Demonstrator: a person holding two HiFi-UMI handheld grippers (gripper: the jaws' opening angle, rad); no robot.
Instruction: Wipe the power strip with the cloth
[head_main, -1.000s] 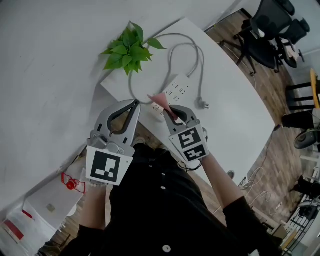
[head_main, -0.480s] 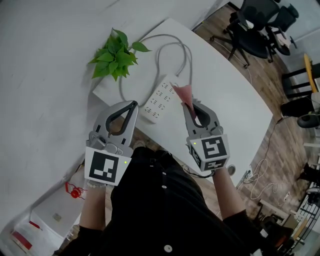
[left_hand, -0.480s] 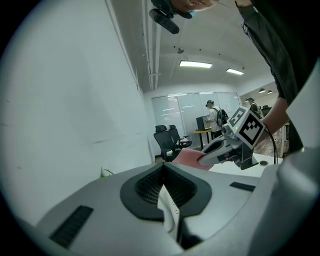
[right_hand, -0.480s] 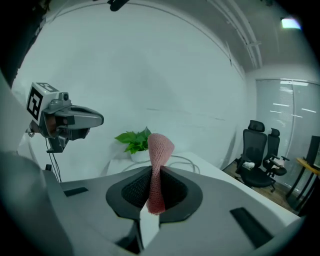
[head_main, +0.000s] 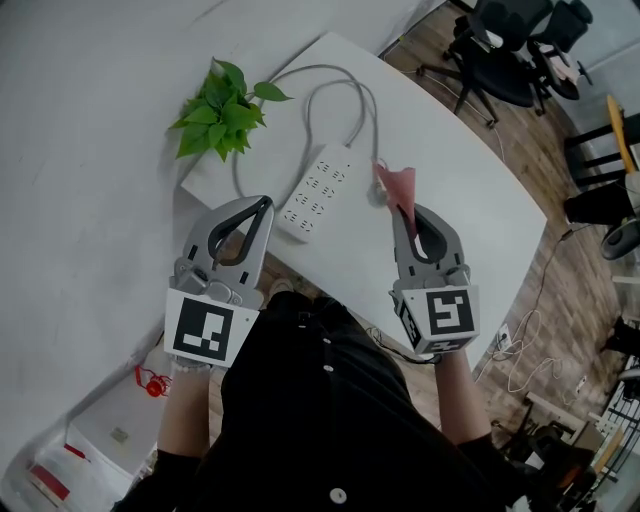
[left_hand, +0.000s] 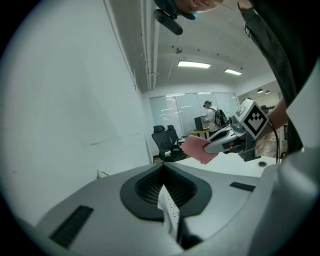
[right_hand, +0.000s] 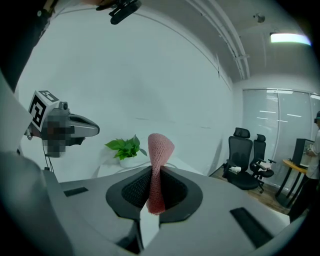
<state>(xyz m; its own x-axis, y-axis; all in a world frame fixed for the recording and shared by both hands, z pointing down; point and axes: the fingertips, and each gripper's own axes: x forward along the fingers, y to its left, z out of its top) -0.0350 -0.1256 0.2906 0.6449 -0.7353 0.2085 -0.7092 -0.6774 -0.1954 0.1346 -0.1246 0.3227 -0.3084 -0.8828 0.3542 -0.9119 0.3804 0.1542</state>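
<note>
Moved: right gripper (head_main: 408, 207) has swung toward 3 o'clock, carrying the pink knitted cloth (head_main: 396, 184) off the strip.
Right jaws: clamped on the cloth's lower fold, and its top stands past the tips.
Left gripper (head_main: 264, 204): jaws pressed together on nothing, at the strip's 7 o'clock.
Long white power strip (head_main: 316, 192): flat on the white table (head_main: 460, 215), at the cloth's 9 o'clock, apart from it.
Hidden: grey cord (head_main: 345, 72) end is lost behind the cloth, and the green leafy plant (head_main: 218, 105) covers its own pot.
</note>
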